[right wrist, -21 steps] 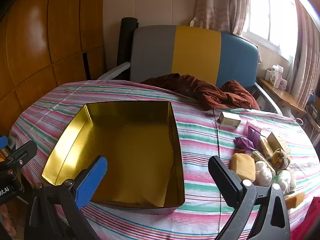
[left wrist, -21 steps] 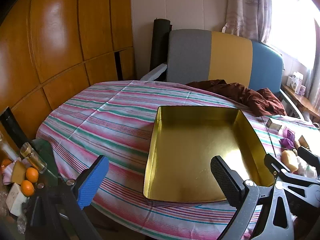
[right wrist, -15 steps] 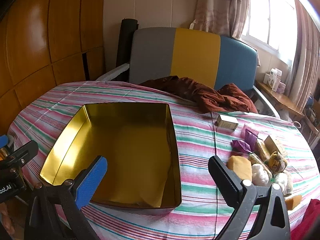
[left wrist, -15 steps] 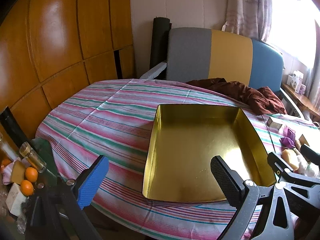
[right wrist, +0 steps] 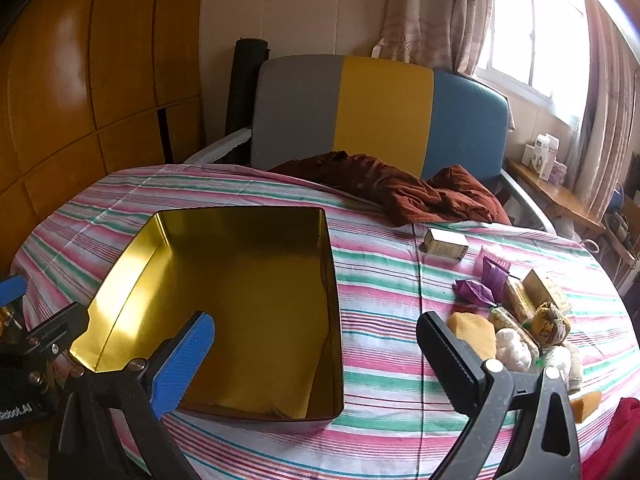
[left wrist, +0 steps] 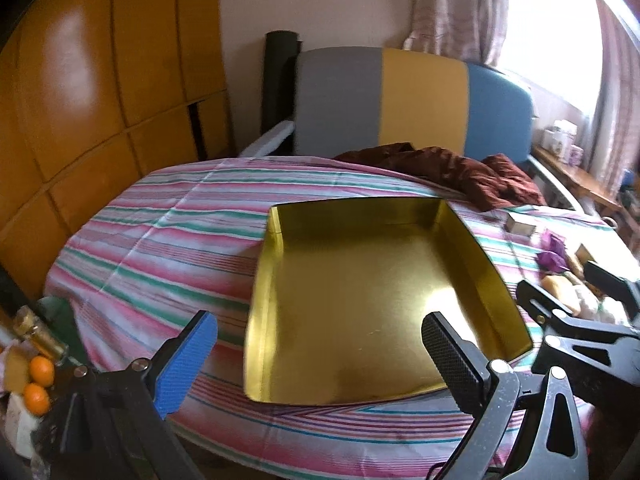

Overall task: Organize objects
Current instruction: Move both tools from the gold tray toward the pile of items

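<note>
The bench (right wrist: 376,280), covered by a striped cloth, carries everything. A brown garment (right wrist: 404,192) is heaped at its far edge, against a grey, yellow and blue seat back (right wrist: 380,116). The gold tin (right wrist: 240,300) is set near the front edge, left of centre, and nothing can be seen inside it. The small items (right wrist: 516,320) are clustered towards the right edge: a small box (right wrist: 445,243), purple wrappers (right wrist: 484,284), a yellow block (right wrist: 472,330) and several wrapped pieces.

The left gripper (left wrist: 320,360) is held over the tin's near rim and the right gripper (right wrist: 316,356) over its near right corner; on both, the fingers are spread wide and nothing is gripped. No item appears to have been collected yet, so the gathering step is judged to be just starting. The right gripper would need to be carried towards the cluster and closed on one piece.

The cluster is partly hidden by the right finger, and its wrapped pieces are too small to identify.
</note>
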{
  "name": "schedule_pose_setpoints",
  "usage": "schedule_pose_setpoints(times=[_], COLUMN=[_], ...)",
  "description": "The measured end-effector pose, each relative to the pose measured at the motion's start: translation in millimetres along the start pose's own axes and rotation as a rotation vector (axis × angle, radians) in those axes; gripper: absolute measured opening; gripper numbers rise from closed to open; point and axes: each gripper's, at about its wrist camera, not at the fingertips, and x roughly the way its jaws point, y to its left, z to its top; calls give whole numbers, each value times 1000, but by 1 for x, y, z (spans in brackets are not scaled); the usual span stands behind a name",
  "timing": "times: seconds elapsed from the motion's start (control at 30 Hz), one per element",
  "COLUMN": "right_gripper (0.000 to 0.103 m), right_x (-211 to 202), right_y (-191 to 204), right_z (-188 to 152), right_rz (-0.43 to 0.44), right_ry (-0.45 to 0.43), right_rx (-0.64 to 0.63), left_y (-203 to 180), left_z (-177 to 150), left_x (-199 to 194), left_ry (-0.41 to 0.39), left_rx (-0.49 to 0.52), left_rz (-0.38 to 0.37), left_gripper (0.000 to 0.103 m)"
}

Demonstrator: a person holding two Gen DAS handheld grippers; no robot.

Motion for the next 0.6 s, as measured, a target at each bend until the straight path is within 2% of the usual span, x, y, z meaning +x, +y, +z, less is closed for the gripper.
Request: schedule_pose_setpoints(times=[0.1, 0.17, 0.3, 0.53, 0.6], right_gripper=[103, 103, 103, 102, 102], right_x=[3, 6, 10, 15, 15], right_y=[-6, -9, -22, -83, -104], right_z=[-1, -2, -4, -9, -9], right_rz=[-6, -12, -14, -89, -109], right_ry=[10, 18, 37, 83, 94], right_rx=[10, 17, 36, 131, 166], left_y=[-4, -8, -16, -38, -44], left_z=[2, 4, 7, 15, 17], left_x=[2, 5, 15, 32, 34], left_ry=[3, 10, 59, 90, 90], left_rx=[-9, -1, -4, 6, -1], left_rz=[-54, -59, -101, -172, -231], left_gripper=[103, 103, 103, 103, 103])
